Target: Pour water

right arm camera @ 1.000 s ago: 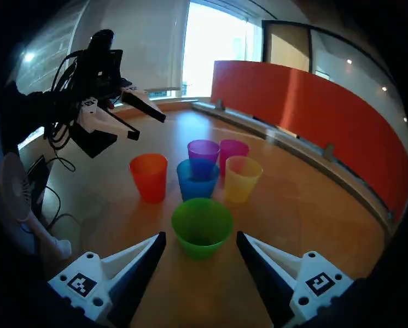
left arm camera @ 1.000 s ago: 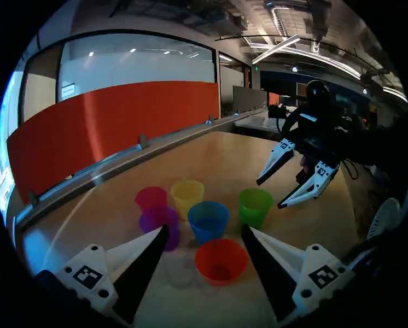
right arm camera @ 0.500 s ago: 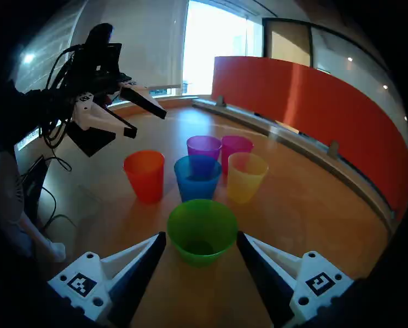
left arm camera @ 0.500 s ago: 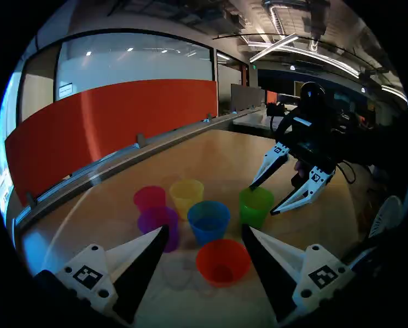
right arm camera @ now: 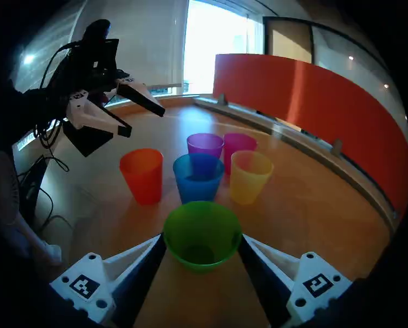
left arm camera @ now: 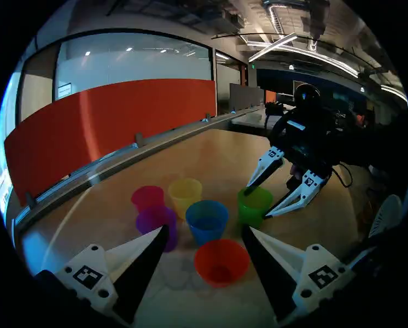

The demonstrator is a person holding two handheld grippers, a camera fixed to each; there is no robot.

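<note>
Right gripper (right arm camera: 200, 236) straddles green cup (right arm camera: 203, 246), jaws apart, so you can clamp its sides to pour; left gripper (left arm camera: 204, 228), also apart, hovers behind orange cup (left arm camera: 221, 262).

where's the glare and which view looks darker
Right gripper view: the window is blown out white and backlights the left gripper; left gripper view: dimmer, murky around the right gripper, and the fisheye bows the orange partition.
</note>
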